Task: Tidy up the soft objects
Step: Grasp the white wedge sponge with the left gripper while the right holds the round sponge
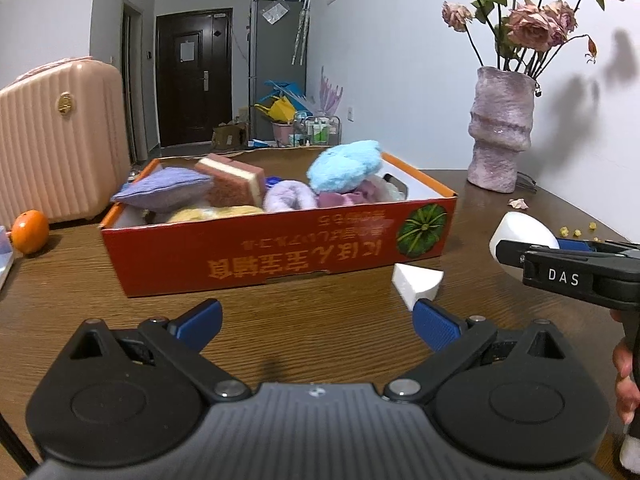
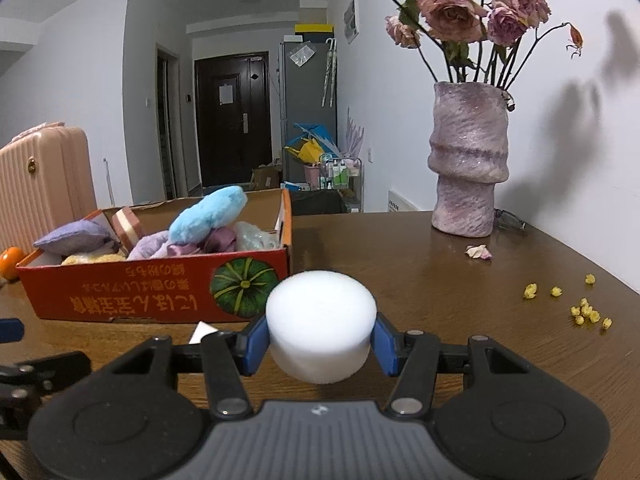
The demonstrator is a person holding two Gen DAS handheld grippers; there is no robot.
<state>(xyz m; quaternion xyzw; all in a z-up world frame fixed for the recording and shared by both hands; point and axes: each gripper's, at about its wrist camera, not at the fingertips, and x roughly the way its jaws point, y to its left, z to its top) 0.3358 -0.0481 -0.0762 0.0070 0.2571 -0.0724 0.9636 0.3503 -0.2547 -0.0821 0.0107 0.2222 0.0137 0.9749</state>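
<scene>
Currently, my right gripper (image 2: 320, 342) clamps a white round foam sponge (image 2: 321, 322), its blue pads (image 2: 256, 344) pressing the sponge's left and right sides and holding it clear of the wooden table (image 2: 440, 280). From the left wrist view the same sponge (image 1: 520, 226) shows at the right edge, pinched in the right gripper (image 1: 520, 254) just above the tabletop, with fingers of my hand (image 1: 626, 376) wrapped on the handle below.

My left gripper (image 1: 318, 320) stands wide open and empty, low over the table (image 1: 280, 312). A white wedge-shaped sponge piece (image 1: 416, 280) lies on the wood just beyond its right pad, between that pad and the near wall of the red cardboard box (image 1: 260, 252).

That box sits toward the left and far side of the right gripper (image 2: 152, 288). It is packed with soft things: a fluffy light-blue pad (image 1: 344, 166) on top at the right, a purple cushion (image 1: 164, 190) at the left, a pink-and-cream scrub sponge (image 1: 234, 180) leaning behind it, and a lilac fuzzy ring (image 1: 290, 196) in the middle.

An orange (image 1: 30, 232) rests at the far left beside a pink suitcase (image 1: 60, 140). A purple vase of dried roses (image 2: 468, 164) stands at the far right, with yellow dried buds (image 2: 584, 312) scattered near it.
</scene>
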